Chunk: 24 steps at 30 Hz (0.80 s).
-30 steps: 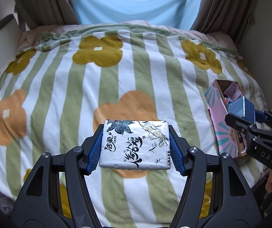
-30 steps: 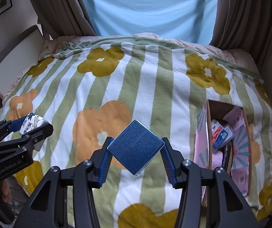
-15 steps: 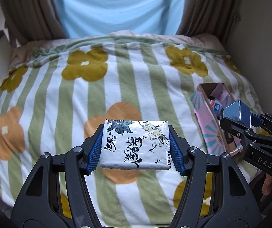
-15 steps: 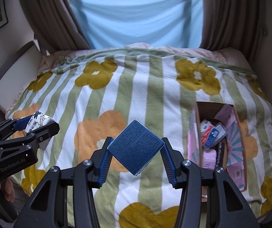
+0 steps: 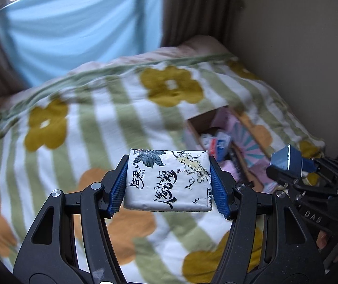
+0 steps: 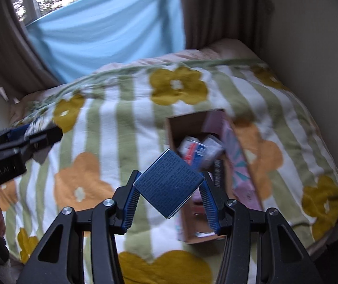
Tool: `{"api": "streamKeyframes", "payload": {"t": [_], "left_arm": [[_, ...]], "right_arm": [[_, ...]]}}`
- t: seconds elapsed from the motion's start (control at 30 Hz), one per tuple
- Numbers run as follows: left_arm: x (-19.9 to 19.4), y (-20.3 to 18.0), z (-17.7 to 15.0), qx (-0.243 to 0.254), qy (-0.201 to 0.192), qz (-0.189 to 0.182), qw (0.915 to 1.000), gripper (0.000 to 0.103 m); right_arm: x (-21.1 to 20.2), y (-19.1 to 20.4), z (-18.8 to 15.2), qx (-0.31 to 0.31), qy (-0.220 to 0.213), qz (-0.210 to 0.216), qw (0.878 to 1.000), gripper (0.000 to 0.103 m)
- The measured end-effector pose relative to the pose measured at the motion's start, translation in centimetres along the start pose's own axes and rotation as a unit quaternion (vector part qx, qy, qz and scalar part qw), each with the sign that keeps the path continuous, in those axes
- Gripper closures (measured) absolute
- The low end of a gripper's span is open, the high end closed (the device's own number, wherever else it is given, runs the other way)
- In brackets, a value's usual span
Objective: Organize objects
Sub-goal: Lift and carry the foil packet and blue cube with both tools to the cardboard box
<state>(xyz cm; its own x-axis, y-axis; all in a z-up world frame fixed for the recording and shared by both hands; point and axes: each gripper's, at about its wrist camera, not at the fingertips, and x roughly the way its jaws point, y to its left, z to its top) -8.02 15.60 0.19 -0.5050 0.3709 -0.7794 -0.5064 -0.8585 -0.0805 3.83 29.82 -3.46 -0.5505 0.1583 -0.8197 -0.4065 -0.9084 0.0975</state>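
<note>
Now mid-carry, by the look of it: two items up off the bed and headed for the open cardboard box, which lies on the striped, flowered blanket toward the wall side.

Clamped in the left gripper, with the fingers pressed on both short ends: a white tissue pack with ink-style print, held flat, in the air above the blanket, and short of the box and to its left in the left wrist view.

Clamped in the right gripper, pinched by two opposite corners: a small blue box, turned diamond-wise. Seen from the right wrist, overlapping the near left part of the cardboard box; cannot tell whether truly over the opening or only in front of it.

Inside the cardboard box: already a few small packets, red, white and blue, plus something pink, all too blurred to name. Bare floor of it only toward the far end.

Next, probably: finish with the right side first, being the nearer.
- Bring the blue box squarely over the opening and lower it toward a free patch.
- Spread the fingers only once low, since a corner pinch seems likely to let the box swing or tumble.
- Pull that gripper clear to make room.
- Then swing the tissue pack across, line its long side up with the long side of the cardboard box, lower and let go.

Worth watching: a narrow opening, soft bedding underneath, and two grippers close together.
</note>
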Motion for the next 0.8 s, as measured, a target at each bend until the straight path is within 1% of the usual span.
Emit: {"api": "streamKeyframes", "payload": {"t": [0.13, 0.2, 0.4, 0.57, 0.8], "left_arm": [[3.9, -4.5, 2.0, 0.04, 0.018, -0.038, 0.9983, 0.044], [5.6, -6.3, 2.7, 0.058, 0.029, -0.051, 0.9966, 0.044], [13.1, -11.7, 4.1, 0.107, 0.073, -0.092, 0.9873, 0.044], [20.0, -15.5, 4.3, 0.156, 0.116, -0.118, 0.9738, 0.044], [28.0, -18.7, 3.0, 0.215, 0.165, -0.134, 0.9531, 0.044]], "right_arm": [[1.7, -3.5, -0.6, 0.026, 0.023, -0.02, 0.999, 0.057], [2.8, -4.9, -1.0, 0.037, 0.037, -0.027, 0.998, 0.057], [7.1, -8.0, -2.1, 0.052, 0.079, -0.031, 0.995, 0.057], [11.3, -8.9, -3.2, 0.057, 0.119, -0.019, 0.991, 0.057], [15.2, -9.7, -4.8, 0.067, 0.159, -0.012, 0.985, 0.057]]}}
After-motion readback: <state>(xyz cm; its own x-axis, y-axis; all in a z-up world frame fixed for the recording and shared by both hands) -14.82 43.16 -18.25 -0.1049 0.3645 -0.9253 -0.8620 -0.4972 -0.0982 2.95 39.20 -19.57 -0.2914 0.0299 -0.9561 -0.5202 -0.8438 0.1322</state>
